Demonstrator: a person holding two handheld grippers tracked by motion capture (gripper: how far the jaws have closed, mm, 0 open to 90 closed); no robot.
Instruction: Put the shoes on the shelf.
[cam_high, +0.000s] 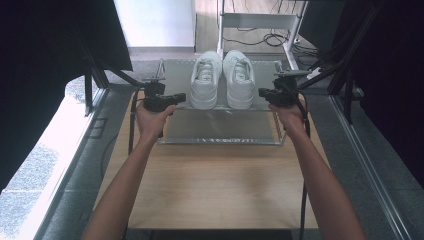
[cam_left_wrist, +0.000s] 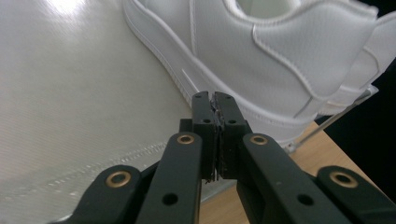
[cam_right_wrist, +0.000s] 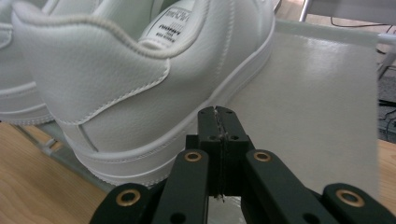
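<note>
On the light wooden desk (cam_high: 215, 180), both grippers have their fingers pinched tight on the near edge of a translucent plastic mat: the left gripper (cam_left_wrist: 214, 100) and right gripper (cam_right_wrist: 216, 112). The mat (cam_high: 220, 125) carries a pair of white leather sneakers (cam_high: 222, 80) at its far half. Gripping looks done; moving the mat remains, I judge.

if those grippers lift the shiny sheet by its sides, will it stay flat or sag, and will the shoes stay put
The sheet looks thin and woven, so it would probably sag in the middle under the two white shoes. Its surface is glossy, so the shoes may slide if it tilts. Both the left gripper and the right gripper are shut at its side edges.
</note>
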